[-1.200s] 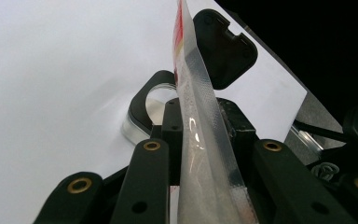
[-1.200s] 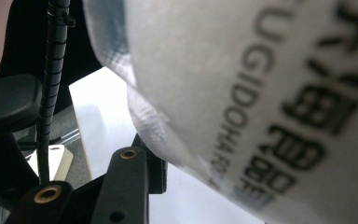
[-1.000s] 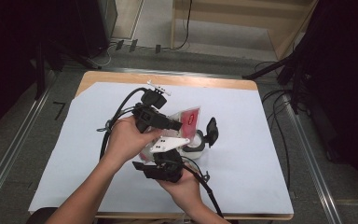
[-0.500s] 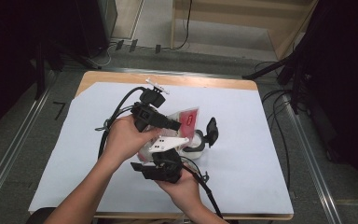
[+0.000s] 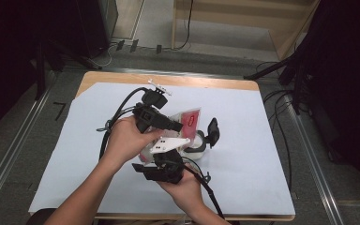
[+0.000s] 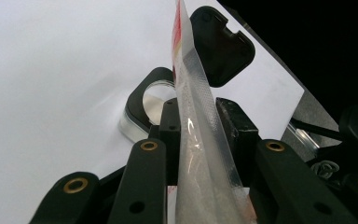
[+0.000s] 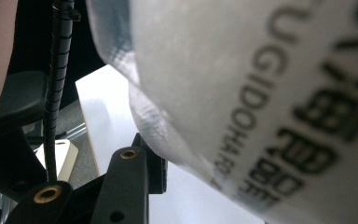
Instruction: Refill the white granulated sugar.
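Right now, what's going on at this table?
A person holds a gripper in each hand above a table under white paper. Both work one clear plastic packet with red print: the left gripper has its fingers on either side of the sealed edge, and the right gripper holds it from below. A clear container with a black flip lid sits open just beyond.

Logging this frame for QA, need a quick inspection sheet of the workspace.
Surface: white sheet on a wooden table.
Job's things: clear pouch with red print, held up edge-on; black-framed round container with open lid beneath.
Clutter: nothing seen.
Grippers: left gripper and right gripper both clamp the pouch.
Cables: black leads trail from the grippers.
Surroundings: floor cables, wooden frame beyond.
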